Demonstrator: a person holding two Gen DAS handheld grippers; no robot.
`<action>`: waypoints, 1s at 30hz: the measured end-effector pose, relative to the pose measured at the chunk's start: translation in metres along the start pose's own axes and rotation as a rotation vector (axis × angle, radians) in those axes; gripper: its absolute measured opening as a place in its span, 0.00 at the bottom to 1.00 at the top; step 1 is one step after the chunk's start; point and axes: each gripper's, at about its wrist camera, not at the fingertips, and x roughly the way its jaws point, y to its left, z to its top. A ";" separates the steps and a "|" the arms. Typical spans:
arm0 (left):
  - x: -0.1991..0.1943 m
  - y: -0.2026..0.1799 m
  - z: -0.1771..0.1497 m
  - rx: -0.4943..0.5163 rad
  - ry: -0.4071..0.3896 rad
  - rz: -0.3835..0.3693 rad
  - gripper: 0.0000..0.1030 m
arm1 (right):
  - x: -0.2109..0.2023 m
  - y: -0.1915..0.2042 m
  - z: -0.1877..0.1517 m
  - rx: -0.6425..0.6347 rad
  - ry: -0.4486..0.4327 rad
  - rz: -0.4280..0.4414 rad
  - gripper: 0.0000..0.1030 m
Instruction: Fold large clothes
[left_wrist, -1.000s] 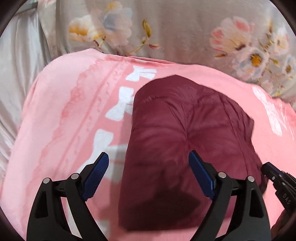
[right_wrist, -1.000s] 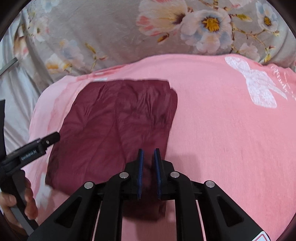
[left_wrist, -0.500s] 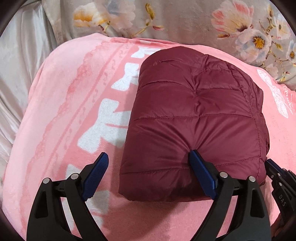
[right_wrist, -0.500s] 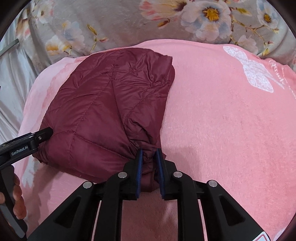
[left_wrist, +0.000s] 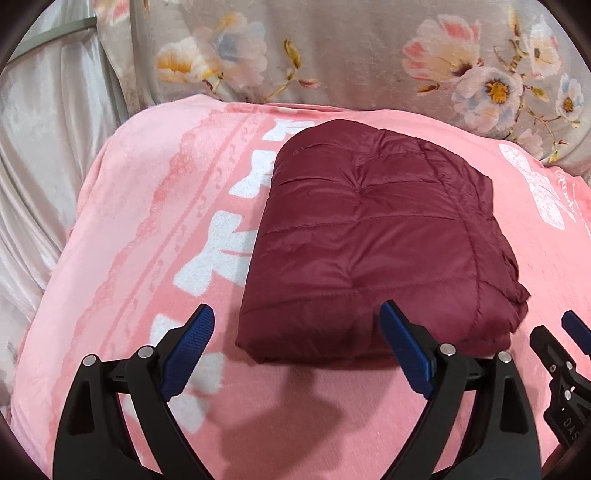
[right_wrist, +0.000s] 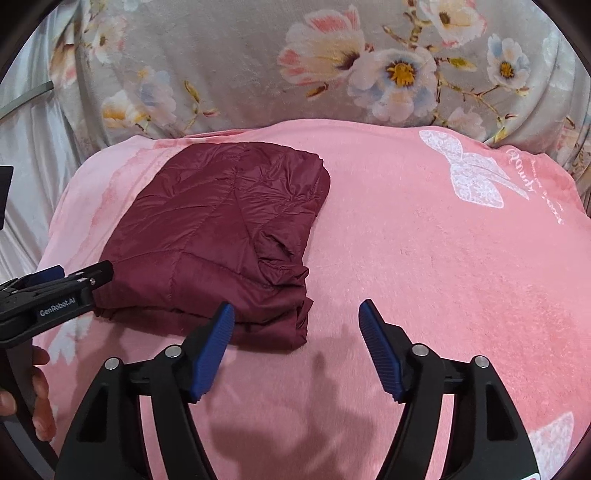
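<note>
Maroon jacket (left_wrist: 373, 251): quilted and puffy, folded into a thick rectangular bundle; seams run across its top face in rows.
Jacket place: it lies on the pink blanket (left_wrist: 147, 236), toward the blanket's far left part in the right wrist view (right_wrist: 218, 236), with pink showing on every side of it.
Jacket edges: the near edge is a rounded fold; the right edge shows loose, wrinkled layers stacked on each other, with a small flap of cloth sticking out at the near right corner.
Left gripper (left_wrist: 295, 350): jaws spread wide, nothing between them; it hangs at the bundle's near edge. The right blue pad overlaps the jacket's near edge in its own camera; whether it touches the cloth I cannot tell.
Right gripper (right_wrist: 295, 347): jaws also spread wide and empty, just in front of the bundle's near right corner. Its left pad overlaps the jacket's edge in the picture; its right pad is over bare blanket.
Blanket: fleecy, with white bow shapes along the left and a white butterfly print with script to the right.
Cover (right_wrist: 258, 62): grey floral cloth rising behind the blanket.
Sheet (left_wrist: 40, 155): pale, glossy, at far left.
Hand (right_wrist: 40, 402): fingers on the left gripper's handle, at the right wrist view's left edge.
</note>
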 end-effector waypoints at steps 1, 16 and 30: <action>-0.003 -0.001 -0.001 0.002 -0.003 0.002 0.87 | -0.004 0.001 -0.001 -0.002 -0.004 0.000 0.69; -0.049 -0.016 -0.050 0.008 -0.074 0.013 0.90 | -0.059 0.014 -0.045 -0.042 -0.124 -0.015 0.84; -0.047 -0.019 -0.114 0.015 -0.073 0.013 0.90 | -0.055 0.009 -0.105 -0.015 -0.069 -0.053 0.84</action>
